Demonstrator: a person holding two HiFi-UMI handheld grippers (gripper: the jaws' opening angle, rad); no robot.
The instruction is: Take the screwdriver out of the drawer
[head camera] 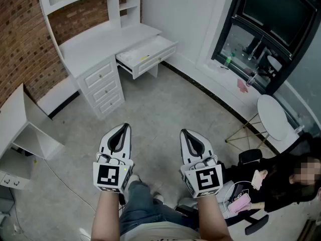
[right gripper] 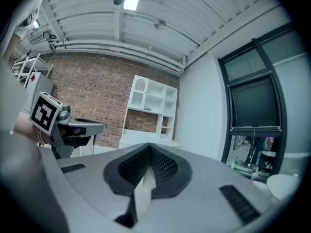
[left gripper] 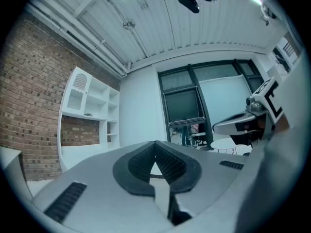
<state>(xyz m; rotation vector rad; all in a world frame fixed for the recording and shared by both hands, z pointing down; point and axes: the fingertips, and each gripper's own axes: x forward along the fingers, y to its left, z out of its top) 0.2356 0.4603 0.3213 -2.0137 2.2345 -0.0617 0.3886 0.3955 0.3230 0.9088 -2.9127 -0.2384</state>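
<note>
the person stands on a grey floor (head camera: 170, 99), well apart from a white desk (head camera: 100, 39) that sits against a brick wall (head camera: 20, 39). both grippers are held out level in front of the body, side by side and a little apart, pointing toward the desk.

the left gripper (head camera: 124, 127) has its jaws fully together. in the left gripper view the ribbed dark pads (left gripper: 167, 161) meet at the tip and nothing sits between them. the right gripper (head camera: 183, 132) is the same: in the right gripper view its jaws close to a point with nothing in their grip. each gripper shows at the edge of the other's view, marker cube outward.

the drawer (head camera: 150, 64) under the desk top is pulled out and stands open toward the room, far beyond the reach of either gripper. the screwdriver cannot be made out from here; only a small yellowish speck (head camera: 145, 58) shows inside the drawer, too small to tell what it is. to the left of the open drawer a stack of three small drawers (head camera: 105, 89) is shut. above the desk rises a white shelf unit (left gripper: 90, 110).

on the right of the head view there is a dark-framed window (head camera: 271, 29), a round white table (head camera: 273, 117) on thin legs, and a seated person (head camera: 281, 185) in dark clothes. a white cabinet (head camera: 25, 129) stands at the left edge, with a thin cable (head camera: 65, 182) trailing across the floor near it.
</note>
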